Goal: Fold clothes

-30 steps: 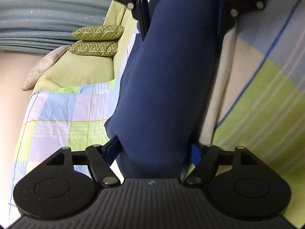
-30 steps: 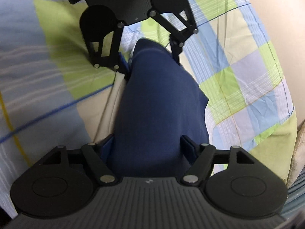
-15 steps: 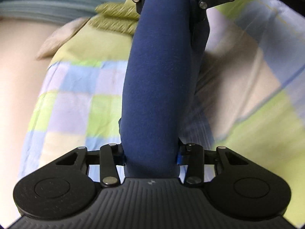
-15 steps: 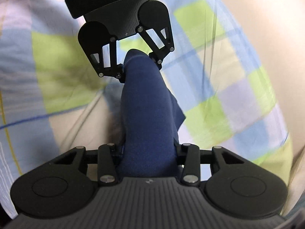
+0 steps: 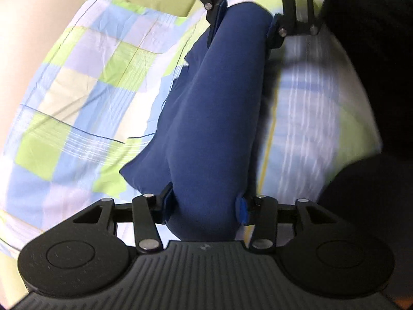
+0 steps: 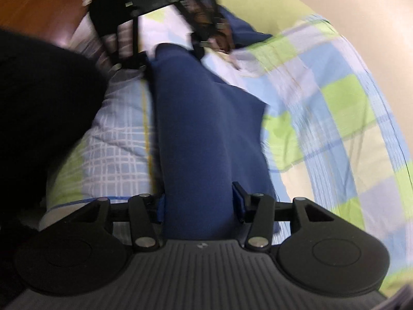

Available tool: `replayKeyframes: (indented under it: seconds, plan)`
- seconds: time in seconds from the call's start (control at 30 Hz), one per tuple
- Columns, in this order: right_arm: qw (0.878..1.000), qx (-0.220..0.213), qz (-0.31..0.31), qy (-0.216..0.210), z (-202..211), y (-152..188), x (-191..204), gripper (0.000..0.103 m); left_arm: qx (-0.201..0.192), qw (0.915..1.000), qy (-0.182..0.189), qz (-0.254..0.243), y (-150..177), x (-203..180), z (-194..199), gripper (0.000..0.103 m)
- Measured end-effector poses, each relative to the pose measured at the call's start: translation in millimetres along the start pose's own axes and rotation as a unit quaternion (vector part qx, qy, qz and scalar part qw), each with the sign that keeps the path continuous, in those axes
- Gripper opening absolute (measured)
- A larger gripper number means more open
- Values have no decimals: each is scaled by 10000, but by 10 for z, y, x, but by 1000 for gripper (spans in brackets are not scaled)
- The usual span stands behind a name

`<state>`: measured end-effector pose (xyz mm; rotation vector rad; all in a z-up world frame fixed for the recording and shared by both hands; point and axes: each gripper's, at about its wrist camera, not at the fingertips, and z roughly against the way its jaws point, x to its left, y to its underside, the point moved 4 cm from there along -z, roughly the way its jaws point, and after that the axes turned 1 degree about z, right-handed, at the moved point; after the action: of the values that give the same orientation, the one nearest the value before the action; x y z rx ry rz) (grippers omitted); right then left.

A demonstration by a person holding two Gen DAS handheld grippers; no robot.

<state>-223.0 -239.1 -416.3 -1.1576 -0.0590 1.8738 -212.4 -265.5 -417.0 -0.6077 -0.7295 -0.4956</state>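
Note:
A navy blue garment (image 5: 214,118) hangs stretched between my two grippers above a checked bed sheet (image 5: 85,82). My left gripper (image 5: 206,206) is shut on one end of the cloth. The right gripper (image 5: 242,18) shows at the top of the left wrist view, clamped on the far end. In the right wrist view the same navy garment (image 6: 196,134) runs from my right gripper (image 6: 197,206), shut on it, up to the left gripper (image 6: 170,51) at the top. A loose fold of the cloth (image 6: 245,108) droops to one side.
The bed is covered with a green, blue and white checked sheet (image 6: 335,118). A dark clothed part of a person (image 6: 44,108) fills the left of the right wrist view. Brown wooden floor (image 6: 44,7) shows at the top left. A pale wall (image 5: 33,20) borders the bed.
Both grippers have swung round with the garment held taut between them. The pillows and curtain have left the left wrist view; the person's dark clothing and the floor have come into view.

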Motion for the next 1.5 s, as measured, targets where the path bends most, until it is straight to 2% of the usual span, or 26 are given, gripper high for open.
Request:
replayKeyframes:
  seconds: [0.07,0.23,0.37,0.5,0.6,0.63,0.83,1.03,1.27,1.37,1.5]
  plan:
    - [9999,127,35,85,69,76,-27,43,16,10000,62,73,-88,-21,19,52]
    - [9996,225,-191,-6,138,154,15,45,220,9992,119,325,-118,-22,12,55]
    - [9986,154,-483,171,323,86,92,46,277,9979,145,562,-126,26,154,57]
    - [9948,186,-955,314,523,164,76,48,343,9952,164,900,-68,98,306,58]
    - [9878,70,-1504,390,735,241,15,52,482,9903,24,1302,223,184,533,58]
    - [9813,24,-1874,443,792,285,-26,53,532,9890,-61,1382,304,193,595,58]
    - [9609,-105,-2728,451,952,332,-54,60,766,9819,-365,1695,440,341,666,57]
    - [9490,-224,-3111,452,948,236,-69,63,726,9760,-347,2025,417,326,569,57]
    - [9518,-96,-3042,373,847,172,-31,66,673,9717,-329,2241,471,321,486,57]
    - [9526,-58,-3024,340,806,157,-36,69,533,9645,-320,2567,504,414,518,58]
    - [9458,-195,-3225,339,817,143,-138,70,130,9384,-283,3441,596,708,593,57]
